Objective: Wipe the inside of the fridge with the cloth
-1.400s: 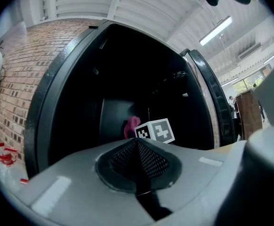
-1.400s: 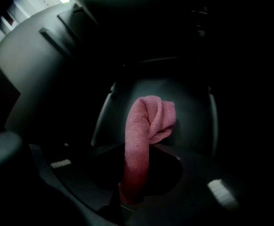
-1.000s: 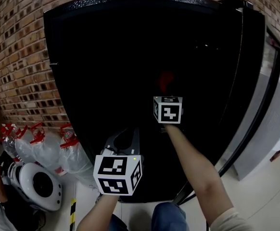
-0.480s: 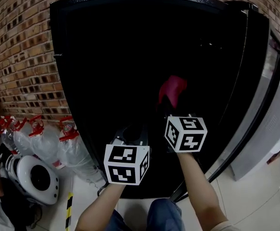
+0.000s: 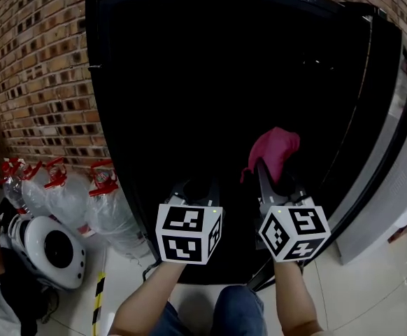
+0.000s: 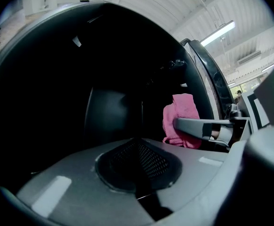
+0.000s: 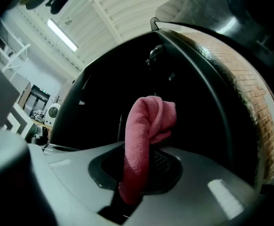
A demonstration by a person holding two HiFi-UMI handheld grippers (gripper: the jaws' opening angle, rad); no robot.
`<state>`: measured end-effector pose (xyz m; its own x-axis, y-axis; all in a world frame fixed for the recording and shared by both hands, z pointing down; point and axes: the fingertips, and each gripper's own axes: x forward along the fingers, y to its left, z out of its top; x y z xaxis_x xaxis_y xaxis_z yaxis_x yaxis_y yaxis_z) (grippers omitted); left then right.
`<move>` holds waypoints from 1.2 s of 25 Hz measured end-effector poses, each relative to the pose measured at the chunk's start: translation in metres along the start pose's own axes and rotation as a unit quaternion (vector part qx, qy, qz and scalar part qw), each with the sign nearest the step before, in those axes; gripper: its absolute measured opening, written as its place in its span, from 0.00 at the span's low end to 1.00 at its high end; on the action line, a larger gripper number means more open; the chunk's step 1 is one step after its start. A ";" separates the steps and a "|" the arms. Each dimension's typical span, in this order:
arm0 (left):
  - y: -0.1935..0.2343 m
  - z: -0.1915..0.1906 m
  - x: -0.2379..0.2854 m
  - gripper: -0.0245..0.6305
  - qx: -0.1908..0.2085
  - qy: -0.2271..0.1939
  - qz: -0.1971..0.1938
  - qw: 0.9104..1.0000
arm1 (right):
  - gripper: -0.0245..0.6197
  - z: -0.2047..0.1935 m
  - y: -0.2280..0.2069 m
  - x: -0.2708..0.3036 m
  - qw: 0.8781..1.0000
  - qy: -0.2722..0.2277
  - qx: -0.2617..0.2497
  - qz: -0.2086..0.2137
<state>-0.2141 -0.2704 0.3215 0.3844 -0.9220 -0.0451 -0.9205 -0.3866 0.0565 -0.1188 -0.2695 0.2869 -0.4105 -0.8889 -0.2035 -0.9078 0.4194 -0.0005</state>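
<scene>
Noting our right tool (image 5: 273,178) clamps the cloth (image 5: 275,150) upright, fridge interior (image 5: 189,82) straight ahead; left tool (image 5: 195,186) closed, empty, alongside.

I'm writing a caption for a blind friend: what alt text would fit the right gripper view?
A pink cloth stands clamped between the jaws of the right hand-held gripper, its folded top drooping rightward. Behind it is the dark inside of a black fridge, with a brick wall at the right edge.
</scene>
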 end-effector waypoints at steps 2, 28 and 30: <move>0.000 0.002 -0.003 0.06 0.000 -0.002 0.002 1.000 | 0.13 0.002 0.002 -0.001 1.000 0.000 -0.001 0.005; 0.069 0.003 -0.114 0.06 0.049 -0.032 0.127 0.990 | 0.13 -0.070 0.200 0.056 0.961 0.035 -0.014 0.274; 0.069 0.003 -0.111 0.06 0.052 -0.030 0.128 0.990 | 0.13 -0.067 0.199 0.073 0.960 0.040 -0.036 0.275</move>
<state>-0.3208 -0.1949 0.3275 0.1349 -0.9855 -0.1029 -0.9907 -0.1326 -0.0294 -0.3347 -0.2634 0.3377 -0.8322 -0.5489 -0.0777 -0.5540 0.8182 0.1538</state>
